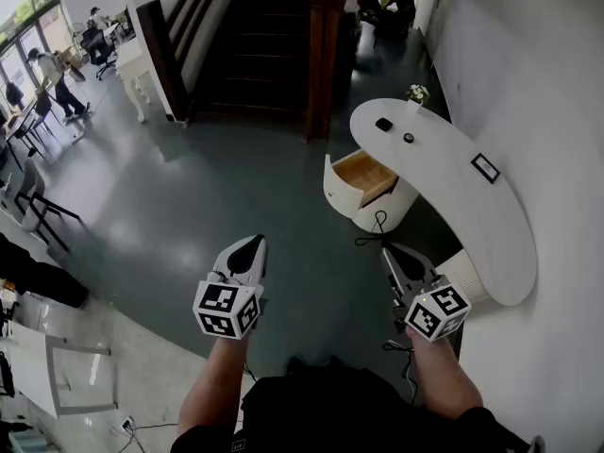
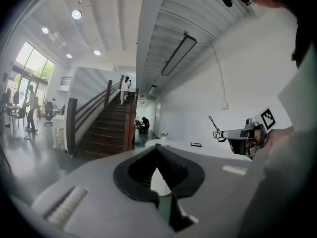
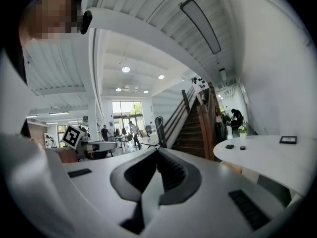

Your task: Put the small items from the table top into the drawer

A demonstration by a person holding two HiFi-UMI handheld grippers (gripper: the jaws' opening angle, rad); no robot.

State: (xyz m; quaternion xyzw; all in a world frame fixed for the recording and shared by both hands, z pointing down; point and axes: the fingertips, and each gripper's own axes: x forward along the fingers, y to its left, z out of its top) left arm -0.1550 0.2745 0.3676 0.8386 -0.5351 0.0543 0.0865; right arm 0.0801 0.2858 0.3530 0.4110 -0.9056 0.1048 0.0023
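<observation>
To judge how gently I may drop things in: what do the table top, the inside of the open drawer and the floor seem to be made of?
Table top: smooth matt white with no grain, probably painted or laminated board.
Drawer: the inside is light brown and looks like bare wood or plywood; the front is white.
Floor: dark grey with a faint sheen from the window light, perhaps coated concrete.

The white curved worktop [image 1: 453,173] holds a dark block [image 1: 383,124] and a dark button [image 1: 409,138], near each other. A flower pot [image 1: 416,93] stands at its far tip. A flat card [image 1: 485,167] lies near the wall.
</observation>
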